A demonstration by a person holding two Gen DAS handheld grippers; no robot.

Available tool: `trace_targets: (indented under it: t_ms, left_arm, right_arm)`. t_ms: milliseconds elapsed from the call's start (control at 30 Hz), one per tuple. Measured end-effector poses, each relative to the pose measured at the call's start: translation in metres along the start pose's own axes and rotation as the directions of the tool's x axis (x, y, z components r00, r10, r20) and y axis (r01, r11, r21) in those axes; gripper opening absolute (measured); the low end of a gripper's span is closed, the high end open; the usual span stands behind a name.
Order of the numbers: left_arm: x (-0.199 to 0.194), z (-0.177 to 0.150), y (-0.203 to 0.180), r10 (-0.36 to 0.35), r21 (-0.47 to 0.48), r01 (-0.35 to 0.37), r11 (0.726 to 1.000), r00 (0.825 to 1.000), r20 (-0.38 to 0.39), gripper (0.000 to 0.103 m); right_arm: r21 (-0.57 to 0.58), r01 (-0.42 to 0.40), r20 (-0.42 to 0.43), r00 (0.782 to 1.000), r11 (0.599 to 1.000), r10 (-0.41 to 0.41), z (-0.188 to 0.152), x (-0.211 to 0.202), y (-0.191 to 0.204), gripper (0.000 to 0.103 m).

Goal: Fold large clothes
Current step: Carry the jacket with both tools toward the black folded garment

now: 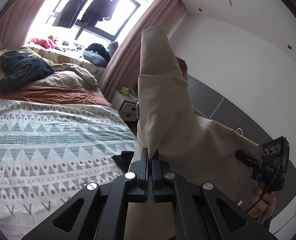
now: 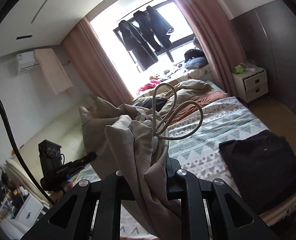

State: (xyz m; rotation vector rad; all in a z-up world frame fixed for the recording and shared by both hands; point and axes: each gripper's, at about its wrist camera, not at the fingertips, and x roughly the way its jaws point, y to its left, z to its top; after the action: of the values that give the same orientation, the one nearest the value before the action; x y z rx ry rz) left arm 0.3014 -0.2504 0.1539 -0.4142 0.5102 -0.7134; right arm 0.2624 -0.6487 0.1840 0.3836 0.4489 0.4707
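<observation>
A large beige garment (image 1: pixel 168 104) hangs in the air above the bed, held at two places. In the left wrist view my left gripper (image 1: pixel 150 154) is shut on a thin edge of it, and the cloth rises in a peak above the fingers. At the right edge my right gripper (image 1: pixel 244 158) pinches the same cloth, with a hand (image 1: pixel 263 204) on its grip. In the right wrist view the beige garment (image 2: pixel 128 140) is bunched thick between the jaws of my right gripper (image 2: pixel 148 160), whose fingertips are hidden. Its drawstring (image 2: pixel 178 108) loops upward. The left gripper (image 2: pixel 88 157) shows at the left.
The bed's patterned sheet (image 2: pixel 218 124) lies below, with a folded black garment (image 2: pixel 261 160) near its right side. A dark knitted garment (image 1: pixel 22 68) and a crumpled quilt (image 1: pixel 68 78) lie farther up. A white nightstand (image 2: pixel 251 84) stands by the pink curtain (image 2: pixel 208 40).
</observation>
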Motion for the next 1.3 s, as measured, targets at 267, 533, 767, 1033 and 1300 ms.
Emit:
trace_targets:
  t_ms: [267,533,767,1033,1300]
  left_arm:
    - [0.073,-0.002,-0.063,-0.129,0.037,0.132,0.991,0.989,-0.074,0.001]
    - [0.130,-0.013,-0.104,-0.242,0.027,0.248,0.968,0.960,-0.144,0.001]
    - [0.169,-0.027,-0.114,-0.282,0.003,0.287,0.958,0.941,-0.186,0.001]
    - [0.221,-0.036,-0.108,-0.272,-0.025,0.274,0.961,0.928,-0.254,0.001]
    - [0.275,-0.027,-0.075,-0.255,-0.077,0.243,0.967,0.922,-0.292,0.001]
  right_arm:
    - [-0.056,0.131,0.061,0.990,0.990,-0.127,0.030,-0.056,-0.043,0.018]
    - [-0.071,0.270,0.067,0.962,0.960,-0.266,0.049,-0.098,-0.073,0.018]
    - [-0.071,0.365,0.044,0.931,0.928,-0.362,0.065,-0.101,-0.105,0.018]
    - [-0.046,0.425,0.005,0.905,0.904,-0.425,0.081,-0.069,-0.150,0.018]
    - [-0.037,0.463,-0.082,0.882,0.885,-0.465,0.100,-0.009,-0.206,0.018]
